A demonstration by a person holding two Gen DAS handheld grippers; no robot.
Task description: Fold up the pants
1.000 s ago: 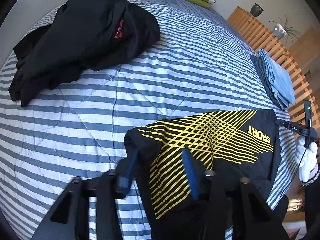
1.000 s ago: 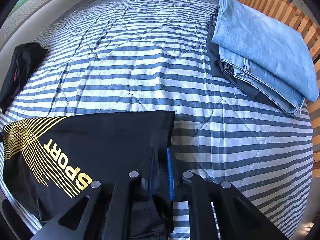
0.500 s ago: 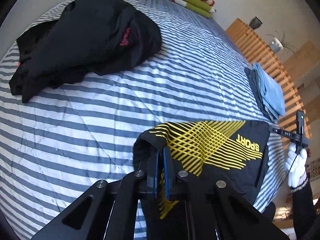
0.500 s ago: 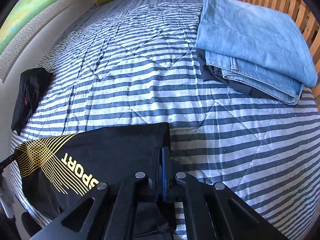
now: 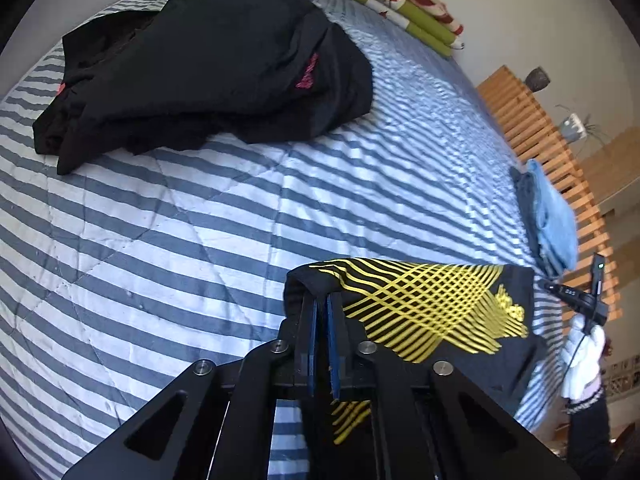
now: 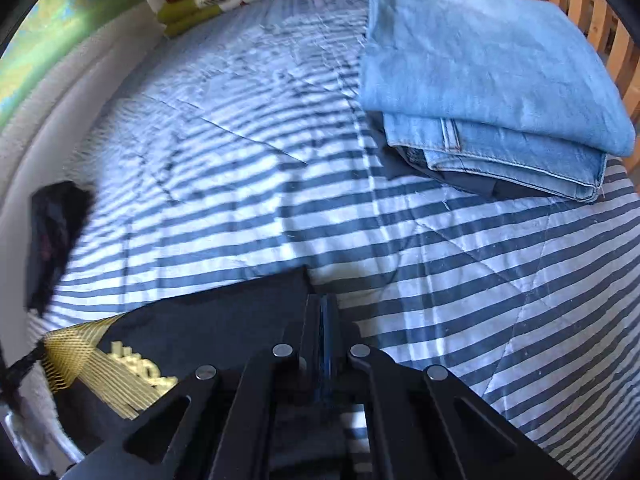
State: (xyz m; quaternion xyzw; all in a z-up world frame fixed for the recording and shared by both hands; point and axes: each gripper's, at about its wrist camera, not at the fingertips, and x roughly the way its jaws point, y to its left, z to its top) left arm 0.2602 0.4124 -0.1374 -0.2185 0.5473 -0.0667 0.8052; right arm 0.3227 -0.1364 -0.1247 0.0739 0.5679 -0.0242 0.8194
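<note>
Both tongs (image 5: 321, 312) (image 6: 322, 316) pinching black, prob. synthetic pants (image 5: 440, 304)

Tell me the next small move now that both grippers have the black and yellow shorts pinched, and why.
Probably carry both held corners forward together across the striped bedspread to lay the fold. The left gripper and right gripper are each shut on a corner of the shorts, the fabric hangs taut between them, and bare bed lies ahead.

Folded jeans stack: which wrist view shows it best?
The right wrist view. There the folded jeans stack fills the upper right, seams and hems sharp, lying on a dark garment. In the left wrist view the stack is a small, distorted blue sliver at the bed's far edge.
</note>
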